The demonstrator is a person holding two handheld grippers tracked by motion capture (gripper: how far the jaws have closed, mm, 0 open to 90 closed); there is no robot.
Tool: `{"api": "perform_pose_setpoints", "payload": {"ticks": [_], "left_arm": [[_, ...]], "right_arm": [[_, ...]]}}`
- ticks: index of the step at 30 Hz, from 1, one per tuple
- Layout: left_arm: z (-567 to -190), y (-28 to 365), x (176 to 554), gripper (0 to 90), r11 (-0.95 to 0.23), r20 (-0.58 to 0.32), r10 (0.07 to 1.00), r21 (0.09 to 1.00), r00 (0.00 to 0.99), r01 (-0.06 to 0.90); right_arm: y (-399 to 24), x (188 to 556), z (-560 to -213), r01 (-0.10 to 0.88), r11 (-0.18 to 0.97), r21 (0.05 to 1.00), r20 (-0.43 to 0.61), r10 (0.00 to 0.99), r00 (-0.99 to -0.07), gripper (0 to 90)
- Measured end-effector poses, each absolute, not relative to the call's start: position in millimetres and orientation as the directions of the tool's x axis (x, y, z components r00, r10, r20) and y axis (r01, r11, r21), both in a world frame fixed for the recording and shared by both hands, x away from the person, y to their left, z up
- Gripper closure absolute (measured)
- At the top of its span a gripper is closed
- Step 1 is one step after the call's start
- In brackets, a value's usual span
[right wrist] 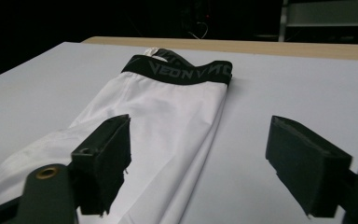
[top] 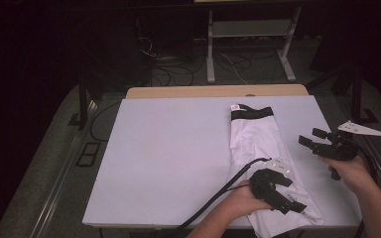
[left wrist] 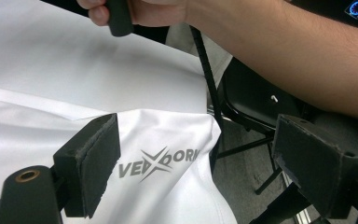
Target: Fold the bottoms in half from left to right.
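Note:
White sports leggings [top: 258,134] with a black waistband [top: 252,113] lie folded lengthwise on the white table [top: 168,148], waistband at the far end. My left gripper [top: 290,202] hovers over the near leg end, jaws open. In the left gripper view the left gripper [left wrist: 196,163] has nothing between its pads, and the hem with its grey logo [left wrist: 158,165] lies just beyond them. My right gripper [top: 311,140] is held right of the garment and points left at it, open. In the right gripper view the right gripper [right wrist: 198,154] frames the leggings [right wrist: 168,107] and the waistband [right wrist: 182,71].
The garment's near end hangs over the table's front edge. A metal shelf frame [top: 250,29] and loose cables [top: 178,64] are on the floor behind the table. A black chair [left wrist: 256,102] stands below the front right corner, under the person's right forearm [left wrist: 284,51].

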State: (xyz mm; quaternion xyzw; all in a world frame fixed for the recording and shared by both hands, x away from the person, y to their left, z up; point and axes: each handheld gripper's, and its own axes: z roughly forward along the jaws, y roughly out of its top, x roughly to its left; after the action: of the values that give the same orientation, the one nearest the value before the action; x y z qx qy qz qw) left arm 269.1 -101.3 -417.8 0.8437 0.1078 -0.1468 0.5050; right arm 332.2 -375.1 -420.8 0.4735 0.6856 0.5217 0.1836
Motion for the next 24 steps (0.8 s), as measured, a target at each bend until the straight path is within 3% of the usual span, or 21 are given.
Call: {"api": "perform_pose_setpoints", "payload": {"ticks": [10, 24], "left_arm": [[-412, -83, 273, 12.5, -0.447, -0.344, 0.068, 0.829, 0.937, 0.337], [-404, -53, 278, 12.1, -0.414, -0.328, 0.118, 0.842, 0.937, 0.347]], "right_arm": [[-373, 333, -423, 0.503, 0.006, 0.865, 0.265, 0.844, -0.466, 13.8], [-369, 333, -424, 0.510, 0.011, 0.860, 0.269, 0.840, -0.471, 13.4]]}}
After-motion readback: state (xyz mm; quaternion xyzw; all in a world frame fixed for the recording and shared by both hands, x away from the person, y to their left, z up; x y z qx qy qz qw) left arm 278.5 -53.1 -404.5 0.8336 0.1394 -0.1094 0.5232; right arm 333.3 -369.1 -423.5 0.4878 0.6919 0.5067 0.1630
